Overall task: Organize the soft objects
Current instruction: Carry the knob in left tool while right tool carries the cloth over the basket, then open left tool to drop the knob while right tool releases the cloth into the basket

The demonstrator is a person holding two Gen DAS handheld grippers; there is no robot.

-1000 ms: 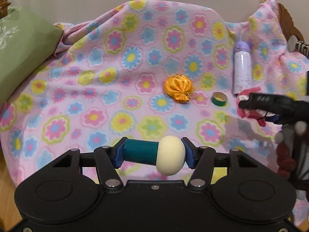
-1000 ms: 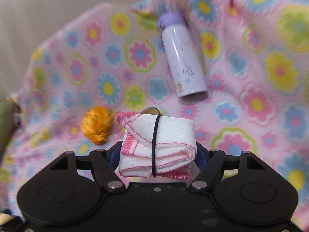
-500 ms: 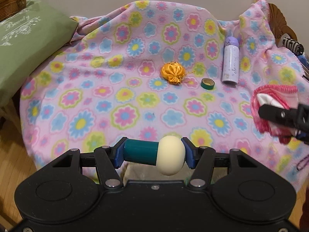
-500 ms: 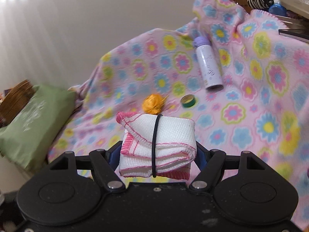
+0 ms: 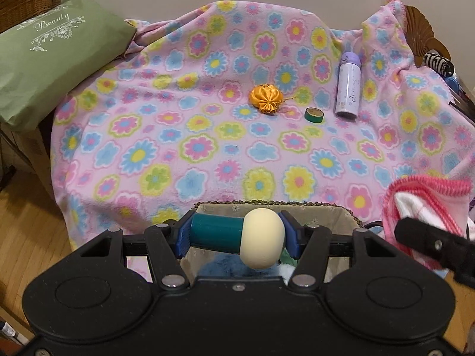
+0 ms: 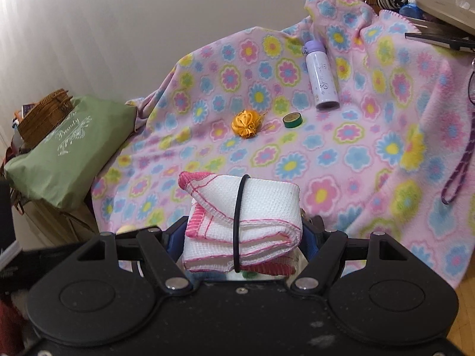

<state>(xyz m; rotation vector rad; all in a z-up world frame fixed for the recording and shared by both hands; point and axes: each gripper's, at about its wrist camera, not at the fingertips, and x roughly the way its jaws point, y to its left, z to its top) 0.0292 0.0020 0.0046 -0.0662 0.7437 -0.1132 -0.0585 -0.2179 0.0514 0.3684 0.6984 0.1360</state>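
Left wrist view: left gripper [image 5: 235, 235] closed on a mushroom-shaped soft toy [image 5: 237, 238], teal stem toward the left pad, cream cap against the right pad, long axis straight across from finger to finger. Directly below and just beyond the fingers, a fabric-lined basket [image 5: 332, 213] with something blue and fluffy inside, so probably only a short lowering and a release needed, no sideways shift. To the right of the fingers, close by, the right gripper [image 5: 421, 238] with a pink-edged cloth at the basket's right side. Far ahead of the fingers on the flowered blanket [image 5: 142, 154]: an orange fabric ball [image 5: 265, 99], to its right a green tape roll [image 5: 314, 115] and a lying purple bottle [image 5: 348, 88]. Right wrist view: right gripper [image 6: 242, 238] about half closed and clamped on a folded white towel [image 6: 242, 222] bound by a black elastic band [image 6: 237, 222], folds lying across the fingers. Under the towel only a glimpse of green and white, basket rim not visible here. Orange fabric ball [image 6: 247, 124] well ahead and slightly left of the fingers, apparently the last soft item on the blanket; neither hand clearly nearer to it.
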